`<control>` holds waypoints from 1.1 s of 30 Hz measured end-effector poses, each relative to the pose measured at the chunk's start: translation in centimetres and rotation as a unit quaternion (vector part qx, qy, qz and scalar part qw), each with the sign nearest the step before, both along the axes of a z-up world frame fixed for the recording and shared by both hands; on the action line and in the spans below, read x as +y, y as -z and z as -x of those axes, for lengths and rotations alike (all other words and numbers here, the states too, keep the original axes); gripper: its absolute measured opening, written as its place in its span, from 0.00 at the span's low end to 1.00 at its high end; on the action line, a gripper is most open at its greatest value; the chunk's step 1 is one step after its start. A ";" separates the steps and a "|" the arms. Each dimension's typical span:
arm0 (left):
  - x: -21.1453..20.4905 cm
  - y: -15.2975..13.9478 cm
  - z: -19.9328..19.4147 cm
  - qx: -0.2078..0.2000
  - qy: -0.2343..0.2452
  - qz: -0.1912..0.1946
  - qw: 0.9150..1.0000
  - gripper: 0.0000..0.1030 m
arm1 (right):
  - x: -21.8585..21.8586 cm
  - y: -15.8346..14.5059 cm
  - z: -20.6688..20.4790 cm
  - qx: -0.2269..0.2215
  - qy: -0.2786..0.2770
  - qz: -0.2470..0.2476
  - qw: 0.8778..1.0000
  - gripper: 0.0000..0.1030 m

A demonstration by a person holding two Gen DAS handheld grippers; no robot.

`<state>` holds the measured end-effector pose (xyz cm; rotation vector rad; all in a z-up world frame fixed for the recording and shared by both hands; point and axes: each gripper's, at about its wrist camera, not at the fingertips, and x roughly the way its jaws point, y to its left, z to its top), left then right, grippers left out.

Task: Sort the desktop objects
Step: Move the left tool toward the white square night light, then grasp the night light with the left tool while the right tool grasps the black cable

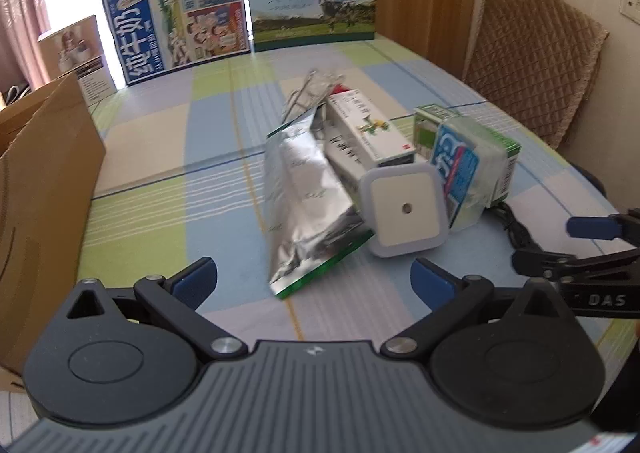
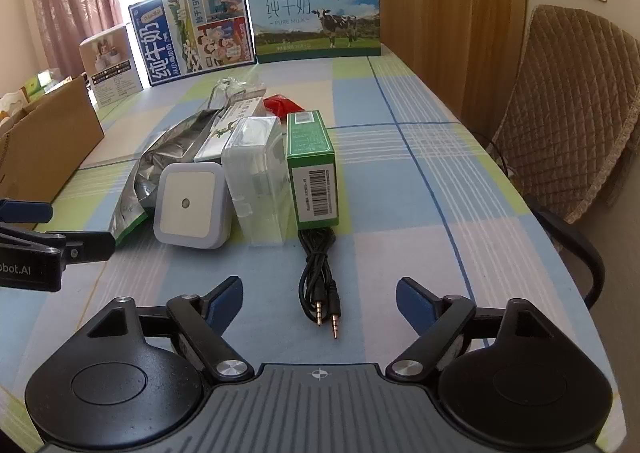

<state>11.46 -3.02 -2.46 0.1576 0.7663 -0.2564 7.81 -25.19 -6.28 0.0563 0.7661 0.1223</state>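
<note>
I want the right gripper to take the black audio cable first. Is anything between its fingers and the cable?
Nothing visible. The cable lies on bare tablecloth straight ahead of the open right gripper. Only the green box sits at the cable's far end.

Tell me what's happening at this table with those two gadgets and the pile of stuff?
A person is holding a two-fingered claw in each hand to sort small items on the checked tablecloth. The left claw is open, facing a crinkled silver foil pouch and a white square night light. The right claw is open just short of a coiled black audio cable, which lies in front of a green carton. Nothing is picked up yet. An open cardboard box waits on the left.
</note>
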 end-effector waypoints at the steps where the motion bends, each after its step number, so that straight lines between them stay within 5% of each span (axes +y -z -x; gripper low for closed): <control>1: -0.3 0.0 0.0 -0.003 0.006 0.004 1.000 0.96 | 0.0 0.1 -0.2 0.000 -0.001 0.002 1.000 0.73; 12: -2.6 0.0 -0.2 -0.028 0.054 0.036 0.998 0.92 | 0.1 1.3 -1.6 0.008 -0.012 0.008 1.000 0.51; 17: -3.4 -0.2 -0.7 -0.031 0.069 0.043 0.996 0.89 | -0.6 1.3 -1.7 0.008 0.000 0.009 1.000 0.20; 25: -5.4 0.6 -1.7 -0.032 0.107 0.032 0.993 0.88 | -1.6 1.1 -1.2 0.001 0.025 0.009 1.000 0.17; 33: -7.1 1.8 -2.8 -0.052 0.108 -0.042 0.992 0.88 | -2.0 1.0 -1.2 0.000 0.035 0.006 0.999 0.17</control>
